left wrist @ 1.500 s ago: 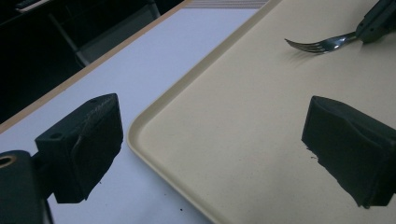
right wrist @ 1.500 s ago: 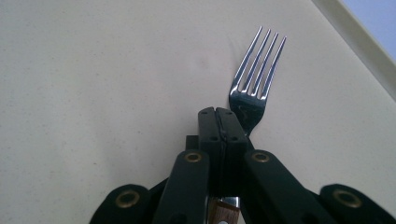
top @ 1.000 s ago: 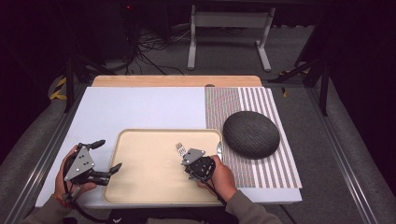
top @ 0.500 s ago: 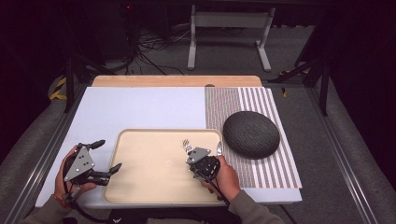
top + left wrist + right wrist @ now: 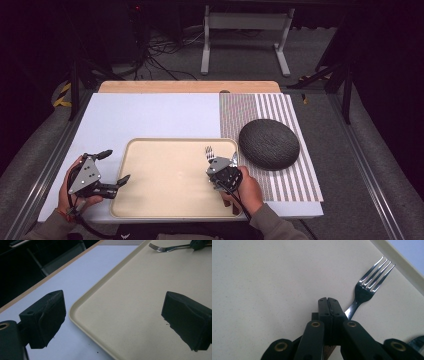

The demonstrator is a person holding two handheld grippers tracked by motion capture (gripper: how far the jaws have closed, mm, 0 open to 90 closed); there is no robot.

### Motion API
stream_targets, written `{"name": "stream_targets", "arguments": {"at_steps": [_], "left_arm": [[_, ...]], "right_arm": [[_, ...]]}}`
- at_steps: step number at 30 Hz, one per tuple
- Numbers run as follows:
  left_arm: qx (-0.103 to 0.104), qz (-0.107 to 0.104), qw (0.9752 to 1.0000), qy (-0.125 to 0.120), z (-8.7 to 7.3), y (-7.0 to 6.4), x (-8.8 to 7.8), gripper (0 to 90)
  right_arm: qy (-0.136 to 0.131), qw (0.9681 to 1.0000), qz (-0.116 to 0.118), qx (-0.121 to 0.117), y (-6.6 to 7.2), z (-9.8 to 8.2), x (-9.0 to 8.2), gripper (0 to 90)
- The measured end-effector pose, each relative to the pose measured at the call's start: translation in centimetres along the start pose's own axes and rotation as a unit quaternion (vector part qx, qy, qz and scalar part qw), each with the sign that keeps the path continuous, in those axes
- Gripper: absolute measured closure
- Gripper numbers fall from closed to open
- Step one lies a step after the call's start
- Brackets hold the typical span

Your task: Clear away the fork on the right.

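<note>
A metal fork (image 5: 209, 150) (image 5: 372, 277) hangs low over the right part of a beige tray (image 5: 170, 200), tines pointing away from me. My right gripper (image 5: 214, 161) (image 5: 329, 301) is shut on its handle, the two black jaws pressed together. In the left gripper view the fork (image 5: 165, 248) lies far off at the top, with the right gripper (image 5: 200, 243) at the corner. My left gripper (image 5: 114, 167) (image 5: 112, 317) stands open at the tray's (image 5: 140, 302) left rim, one jaw over the white table and one over the tray, nothing between them.
A dark grey round dome (image 5: 269, 143) sits on a striped mat (image 5: 295, 175) to the right of the tray. The white table top (image 5: 150, 115) stretches behind the tray to a wooden back edge (image 5: 190, 86). Metal frame legs stand beyond it.
My right gripper has carried the fork a little to the right and slightly farther back over the tray. The left gripper has stayed put.
</note>
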State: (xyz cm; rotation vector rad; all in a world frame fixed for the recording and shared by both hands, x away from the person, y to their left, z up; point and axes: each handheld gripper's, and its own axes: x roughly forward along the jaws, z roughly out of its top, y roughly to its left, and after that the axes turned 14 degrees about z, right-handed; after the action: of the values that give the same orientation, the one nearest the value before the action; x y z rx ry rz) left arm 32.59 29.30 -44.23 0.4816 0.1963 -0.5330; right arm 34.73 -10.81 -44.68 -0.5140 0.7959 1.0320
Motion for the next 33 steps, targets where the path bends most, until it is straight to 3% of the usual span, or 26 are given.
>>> {"name": "stream_targets", "arguments": {"at_steps": [33], "left_arm": [[0.002, -0.002, 1.0, 0.002, 0.0, 0.0, 0.1, 6.1]], "right_arm": [[-0.002, 0.9999, -0.007, 0.015, 0.0, -1.8, -1.5, 90.0]]}}
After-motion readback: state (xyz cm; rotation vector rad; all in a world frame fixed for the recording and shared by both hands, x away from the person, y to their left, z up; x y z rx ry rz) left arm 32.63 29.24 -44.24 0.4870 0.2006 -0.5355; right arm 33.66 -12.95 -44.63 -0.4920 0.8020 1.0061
